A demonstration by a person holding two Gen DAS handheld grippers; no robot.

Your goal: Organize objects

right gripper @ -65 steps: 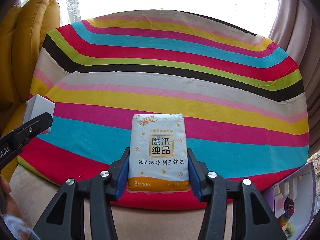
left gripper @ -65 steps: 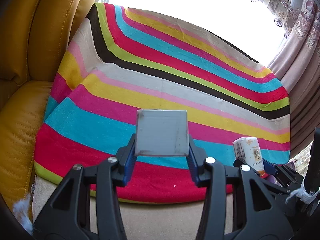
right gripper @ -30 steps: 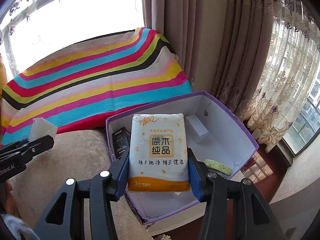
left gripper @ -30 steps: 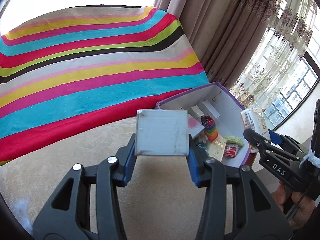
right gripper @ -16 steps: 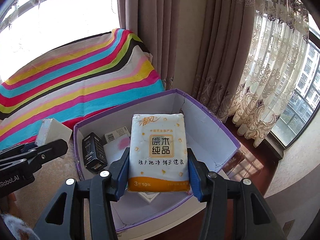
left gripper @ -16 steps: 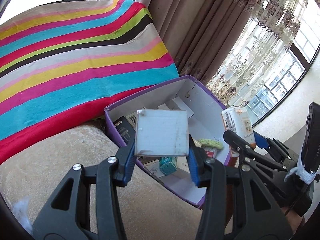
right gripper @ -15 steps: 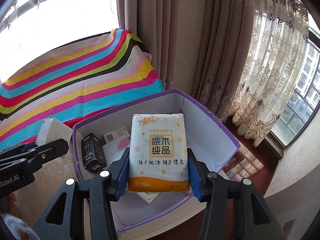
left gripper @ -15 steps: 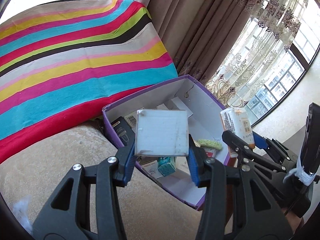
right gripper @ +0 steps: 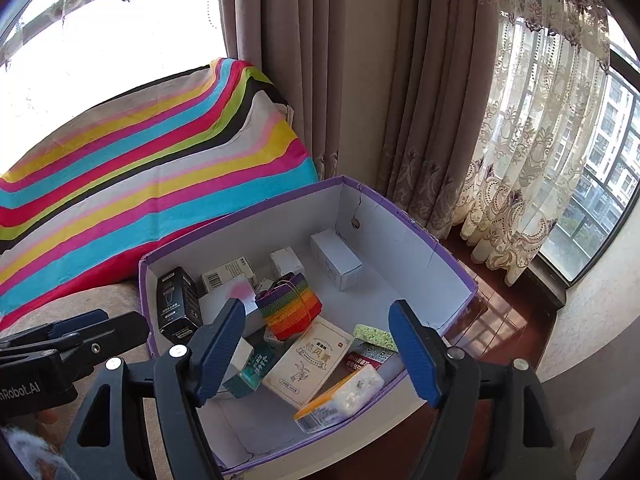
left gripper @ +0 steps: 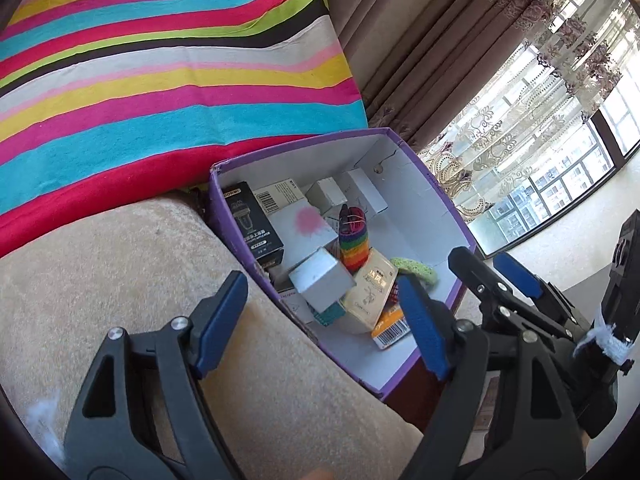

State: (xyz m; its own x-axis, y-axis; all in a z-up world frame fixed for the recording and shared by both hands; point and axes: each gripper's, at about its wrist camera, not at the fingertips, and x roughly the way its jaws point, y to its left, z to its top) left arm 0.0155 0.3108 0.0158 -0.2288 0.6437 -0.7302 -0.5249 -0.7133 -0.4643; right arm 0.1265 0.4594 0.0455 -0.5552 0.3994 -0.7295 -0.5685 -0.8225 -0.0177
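Both grippers stand with fingers spread wide and nothing between them. The left gripper (left gripper: 324, 320) hangs over the near left wall of the purple box (right gripper: 436, 244), and the small grey box (left gripper: 322, 278) lies tilted inside, just beyond its fingertips, leaning on the other packages. The right gripper (right gripper: 318, 352) hovers above the box's near edge; the tissue pack (right gripper: 340, 398) lies on its side against the near right wall, between and below its fingers.
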